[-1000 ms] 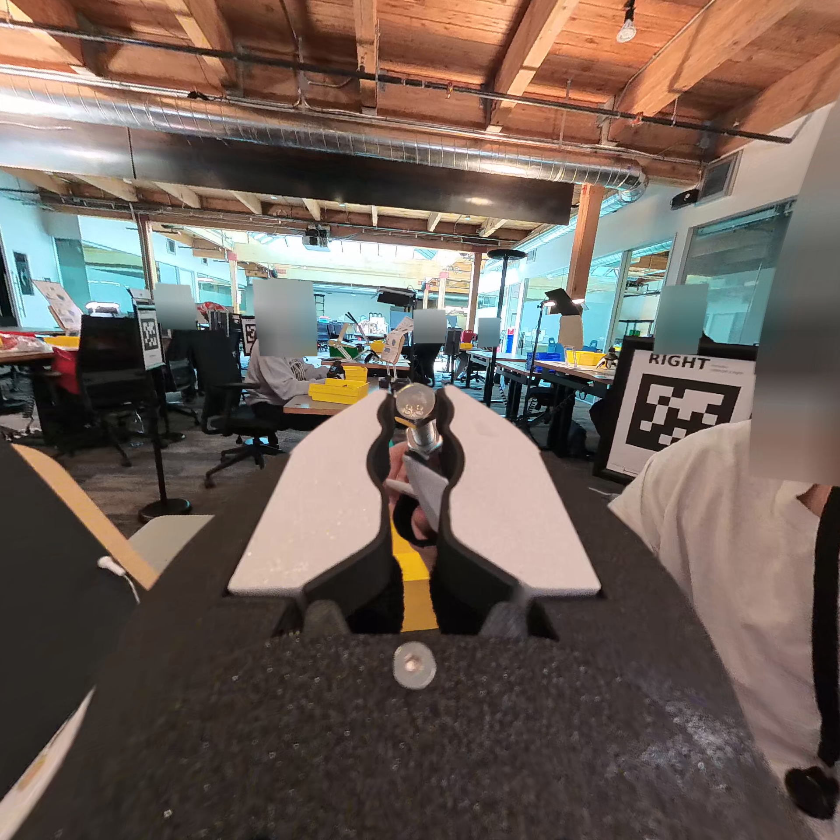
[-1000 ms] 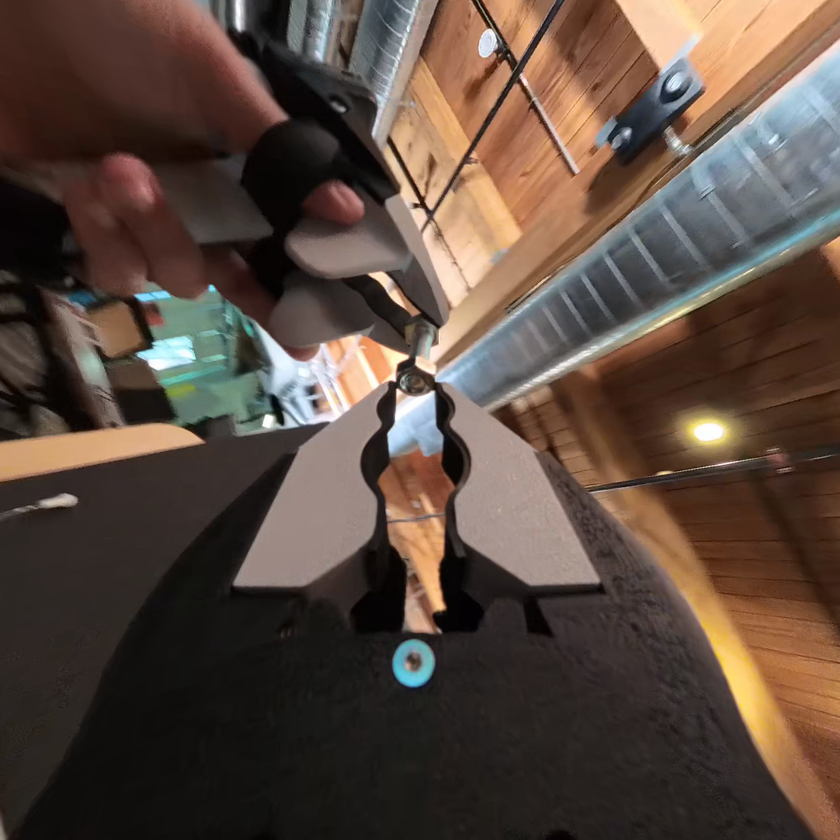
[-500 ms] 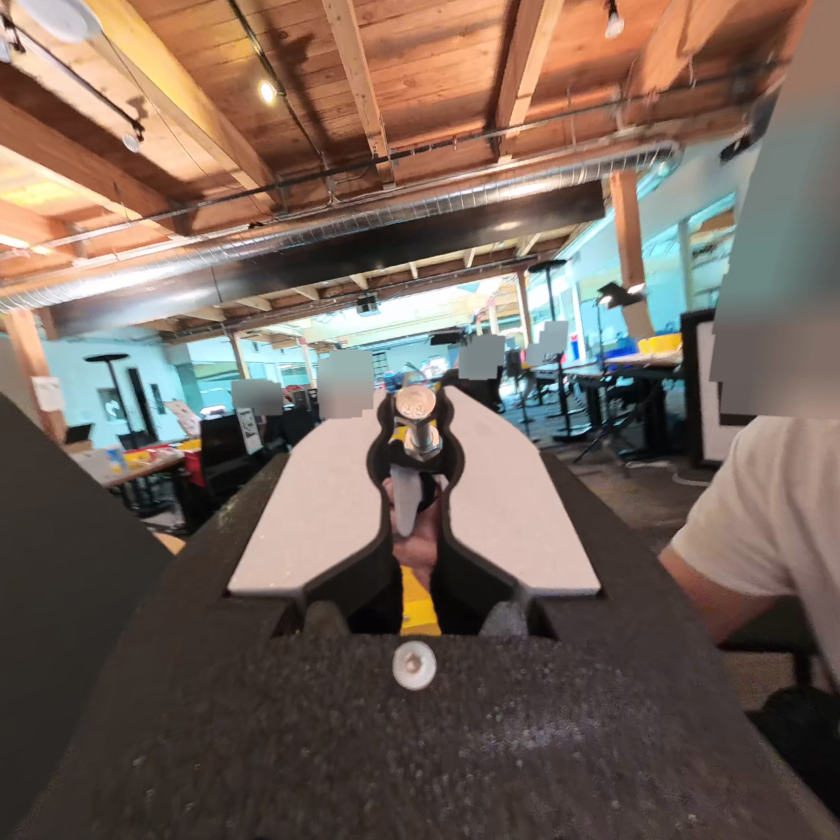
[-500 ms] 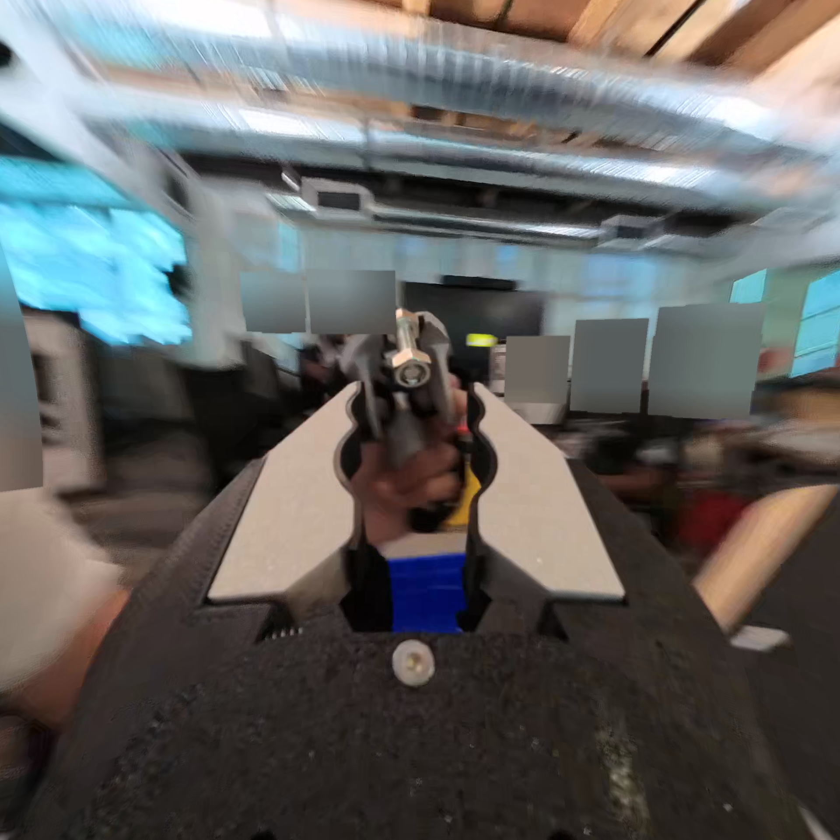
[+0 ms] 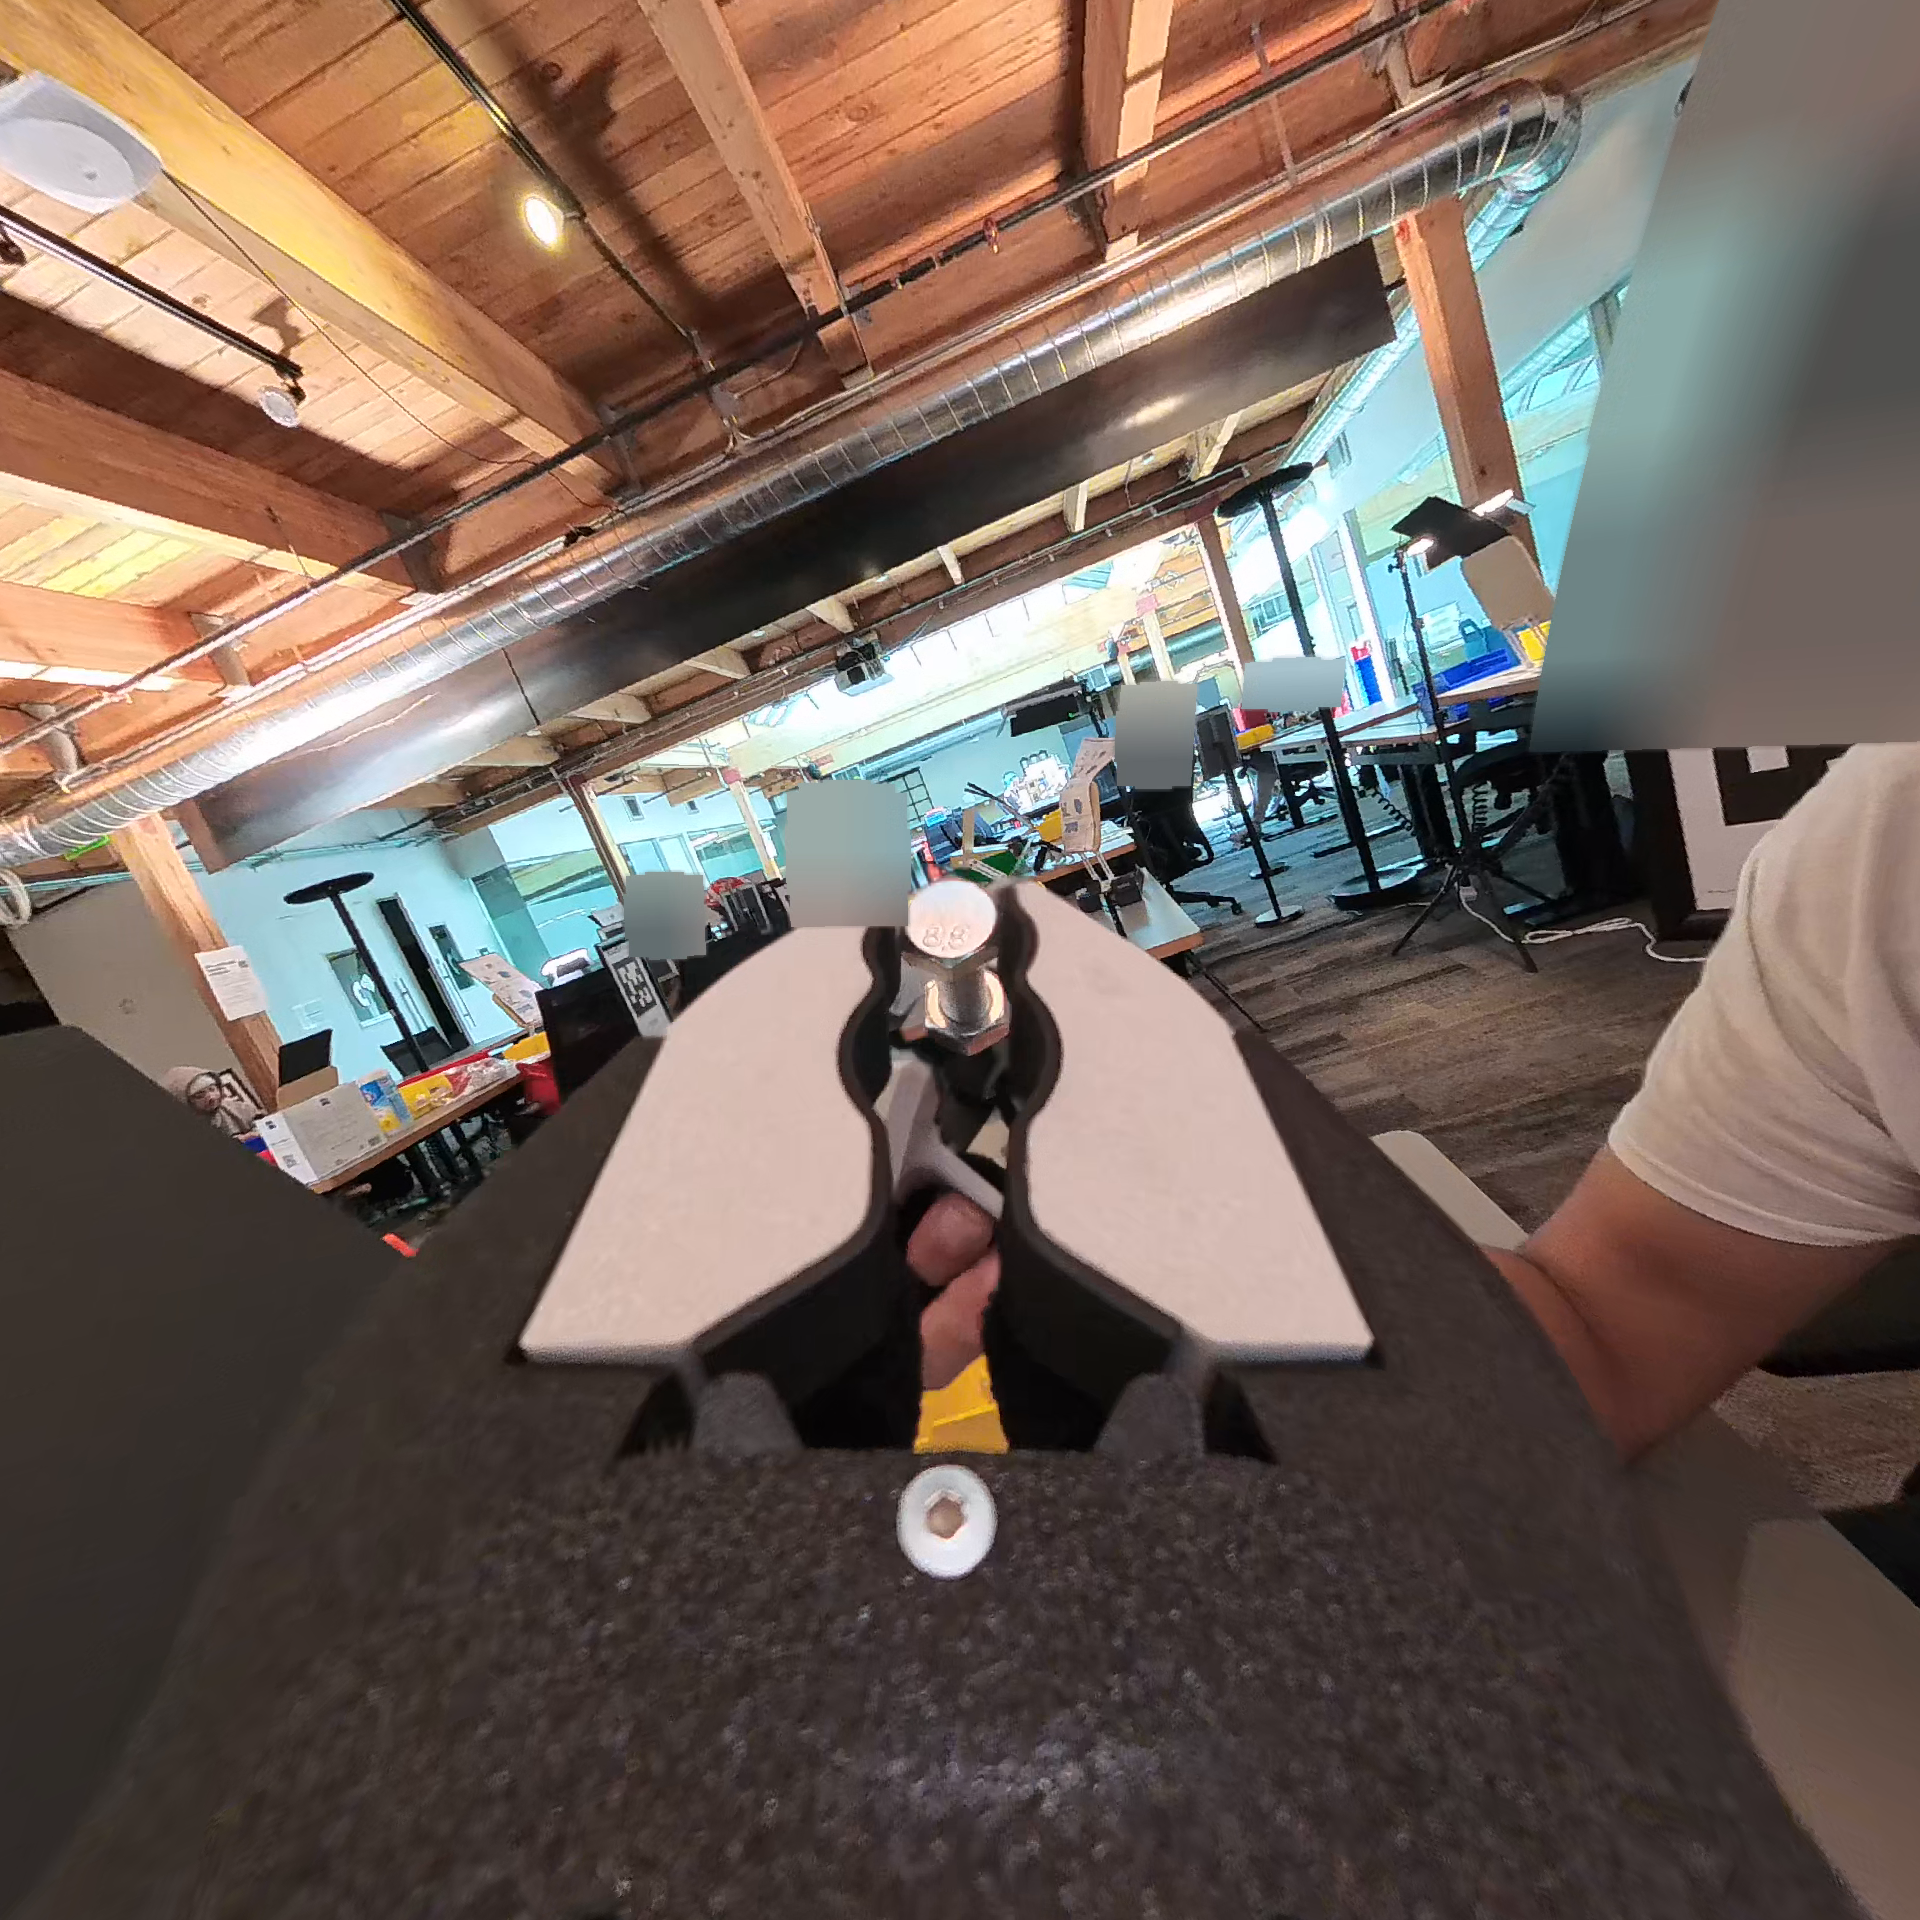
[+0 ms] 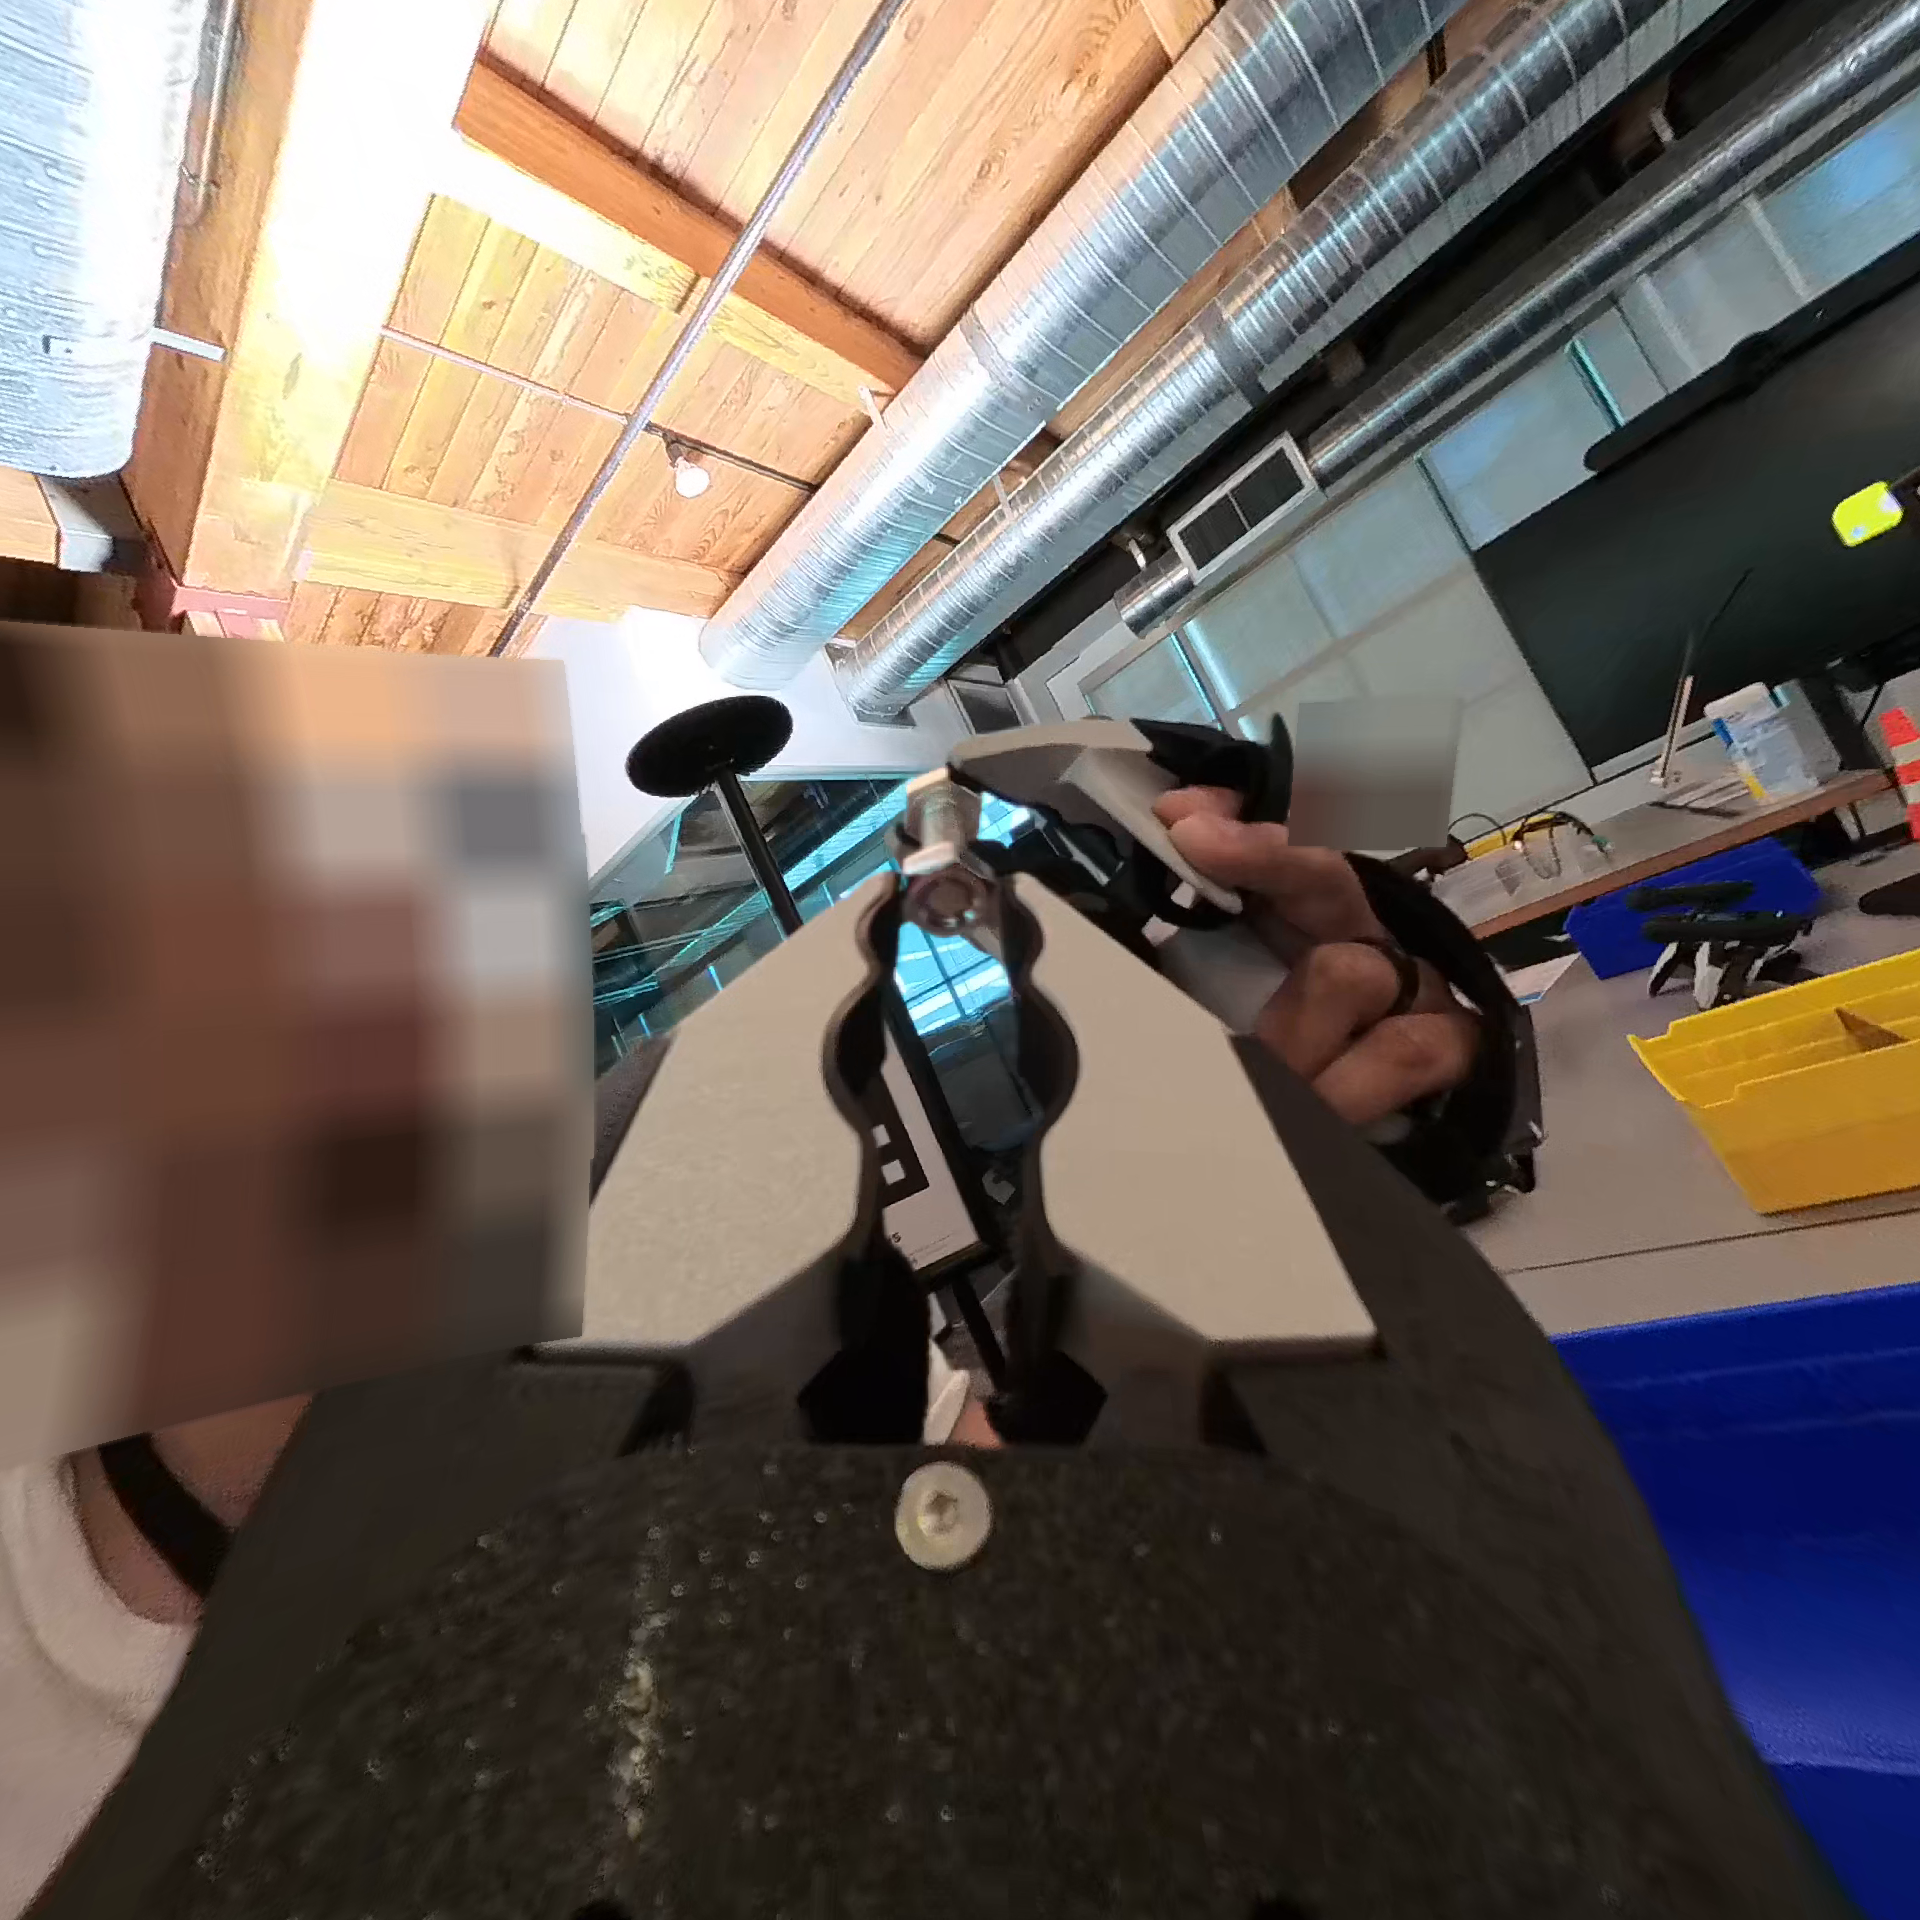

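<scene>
The left tool (image 5: 954,951) is clenched on a steel bolt (image 5: 953,925), its round head pinched between the tips and facing the camera, with a nut (image 5: 961,1010) threaded on just behind the head. Through the gap below shows a hand (image 5: 951,1288) on a grey handle. The right tool (image 6: 948,914) grips the nut (image 6: 945,920) at its tips, fingers nearly together; the bolt's shank (image 6: 935,831) runs up from there into the left tool's tip (image 6: 987,764), held just beyond by a hand (image 6: 1340,987). Both tools are raised in the air (aimed partly at the ceiling). Farther right sit a yellow bin (image 6: 1808,1081) and a blue bin (image 6: 1683,914) on a grey bench (image 6: 1621,1236). Beyond are desks, chairs and silver ducts (image 6: 1143,343) under wooden beams.
</scene>
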Demonstrator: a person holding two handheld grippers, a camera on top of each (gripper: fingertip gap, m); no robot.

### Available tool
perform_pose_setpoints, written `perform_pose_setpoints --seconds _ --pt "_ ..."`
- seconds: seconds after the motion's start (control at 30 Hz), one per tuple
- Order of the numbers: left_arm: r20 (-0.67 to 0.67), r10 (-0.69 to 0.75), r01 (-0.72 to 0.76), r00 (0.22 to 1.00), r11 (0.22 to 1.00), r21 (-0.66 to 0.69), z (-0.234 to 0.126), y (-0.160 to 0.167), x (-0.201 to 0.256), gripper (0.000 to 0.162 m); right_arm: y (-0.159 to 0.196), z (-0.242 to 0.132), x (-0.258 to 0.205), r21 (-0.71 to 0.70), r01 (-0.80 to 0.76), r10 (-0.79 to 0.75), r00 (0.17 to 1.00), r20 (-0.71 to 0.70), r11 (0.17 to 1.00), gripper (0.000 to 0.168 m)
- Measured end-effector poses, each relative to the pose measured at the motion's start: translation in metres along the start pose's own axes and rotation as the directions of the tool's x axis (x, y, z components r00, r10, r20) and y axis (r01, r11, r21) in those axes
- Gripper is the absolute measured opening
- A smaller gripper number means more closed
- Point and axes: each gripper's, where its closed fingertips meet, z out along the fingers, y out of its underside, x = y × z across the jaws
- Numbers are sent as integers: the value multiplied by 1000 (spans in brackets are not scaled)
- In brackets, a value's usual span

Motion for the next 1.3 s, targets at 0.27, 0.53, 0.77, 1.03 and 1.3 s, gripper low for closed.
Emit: perform_pose_setpoints --seconds 0.27,0.53,0.77,1.03,1.3 --pt "1 3 -3 1000 1000 -2 2 0 1 17 -1 -1 -4 -28 187 -188 981 -56 982 16" --pt "-74 -167 170 983 985 33 4 -5 4 17 6 2 -14 -428 902 -958 -74 -277 54 16" --pt "-71 -276 276 959 961 -10 13 5 1 17 9 -10 -16 -679 208 -390 -912 125 -704 16" --pt "-37 -301 303 953 952 37 5 3 -12 17 7 -8 -2 -666 511 -665 -746 -30 -544 46" --pt "-3 -207 207 978 974 90 -6 -5 -18 18 3 6 12 -102 679 -674 677 -296 727 43"
